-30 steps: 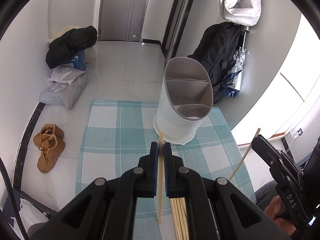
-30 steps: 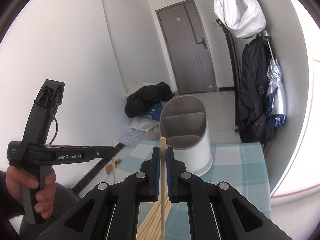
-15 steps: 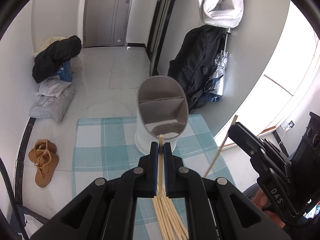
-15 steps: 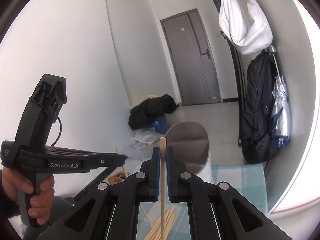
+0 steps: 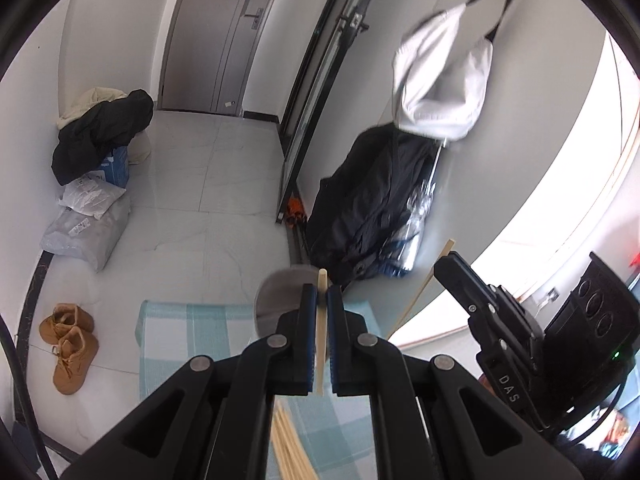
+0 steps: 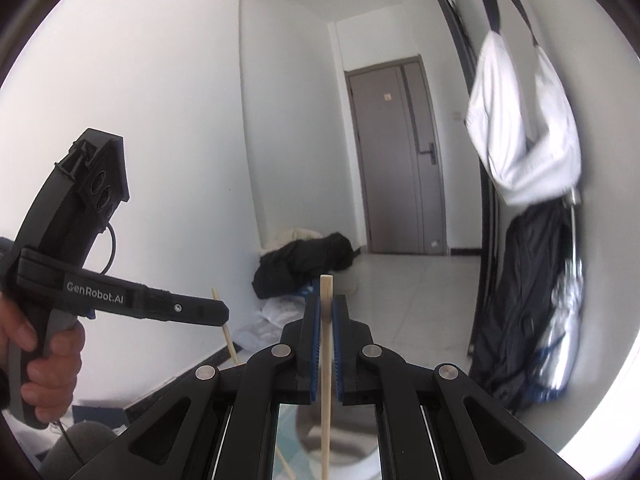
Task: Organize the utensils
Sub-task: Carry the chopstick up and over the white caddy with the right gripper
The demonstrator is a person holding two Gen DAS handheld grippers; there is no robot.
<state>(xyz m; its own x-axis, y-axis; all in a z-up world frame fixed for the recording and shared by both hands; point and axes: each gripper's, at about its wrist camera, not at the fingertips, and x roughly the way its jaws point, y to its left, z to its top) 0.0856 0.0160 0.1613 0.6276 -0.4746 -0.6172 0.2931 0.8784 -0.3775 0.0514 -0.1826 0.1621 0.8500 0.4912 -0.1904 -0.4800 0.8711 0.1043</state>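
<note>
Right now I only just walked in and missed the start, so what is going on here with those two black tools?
A person holds a gripper in each hand. The left gripper is shut on one wooden chopstick, and the right gripper is shut on another chopstick. Both are raised above the checked cloth, near the grey-rimmed utensil holder. More chopsticks lie on the cloth. Neither held stick is in the holder yet.

The left wrist view is taken from above the left claw (image 5: pixel 322 300), tilted down over the checked table (image 5: pixel 188 344) and the floor toward the grey door (image 5: pixel 224 40). The right wrist view is aimed more level along the right claw (image 6: pixel 327 312), toward the same door (image 6: pixel 400 160). The door, the dark clothes pile (image 5: pixel 100 132) (image 6: pixel 304 260) and the hanging white bag (image 5: pixel 440 80) (image 6: pixel 520 128) are shared by both views.
</note>
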